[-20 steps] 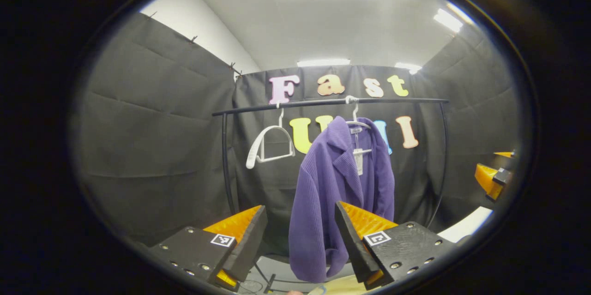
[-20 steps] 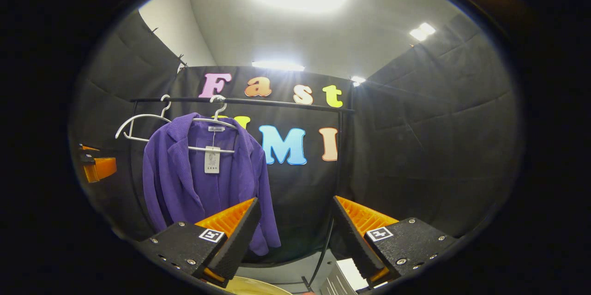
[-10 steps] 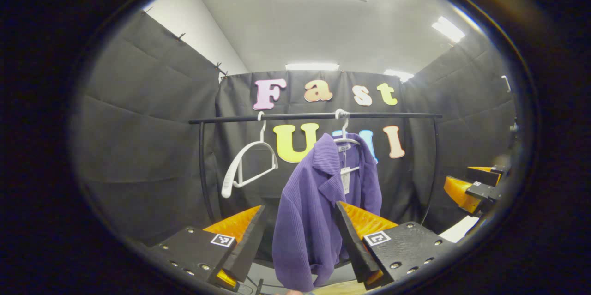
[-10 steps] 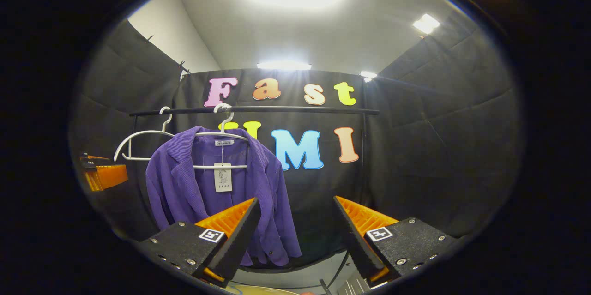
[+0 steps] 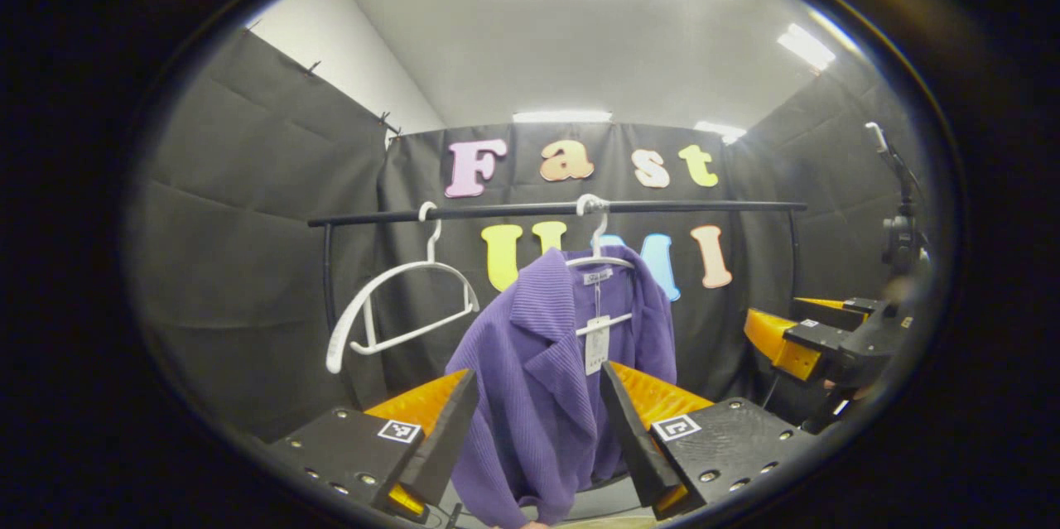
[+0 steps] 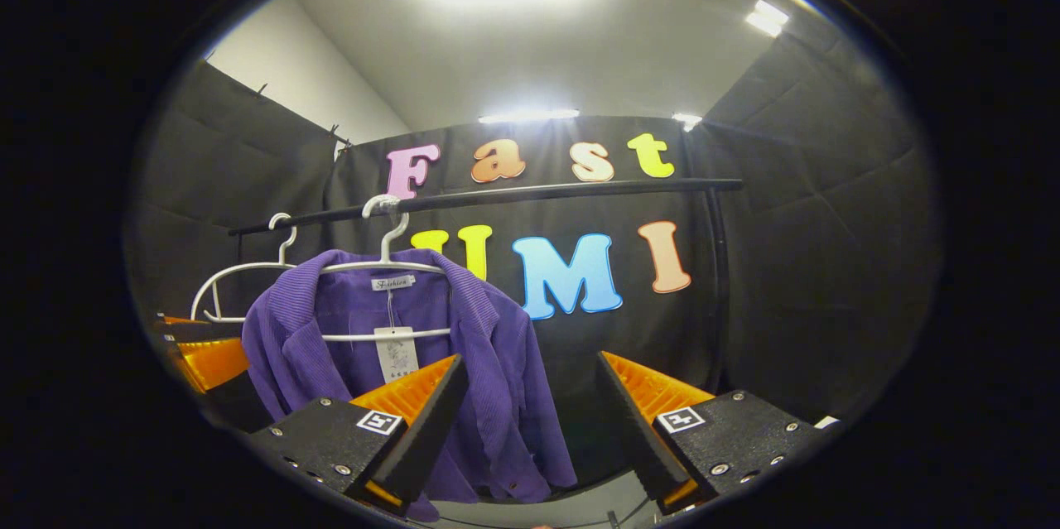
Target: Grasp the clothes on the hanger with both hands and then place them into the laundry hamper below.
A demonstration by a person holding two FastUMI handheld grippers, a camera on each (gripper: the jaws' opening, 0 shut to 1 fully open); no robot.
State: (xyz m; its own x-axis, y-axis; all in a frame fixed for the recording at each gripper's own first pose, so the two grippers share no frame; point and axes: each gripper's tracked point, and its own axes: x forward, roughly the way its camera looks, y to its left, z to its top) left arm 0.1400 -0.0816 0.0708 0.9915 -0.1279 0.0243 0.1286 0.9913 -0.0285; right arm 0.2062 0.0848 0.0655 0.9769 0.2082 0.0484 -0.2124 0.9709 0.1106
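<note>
Purple ribbed jacket (image 5: 546, 372) on white plastic hanger (image 5: 598, 260), mid-length of black clothes rail (image 5: 546, 209).
Left gripper (image 5: 538, 430) and right gripper (image 6: 526, 421): both released, fingers spread, short of jacket; empty white hanger (image 5: 389, 305) nearer rail's left end.

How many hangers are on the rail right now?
2. An empty white hanger hangs toward the rail's left end; beside it, a second hanger carries the purple jacket. None looks hidden.
</note>
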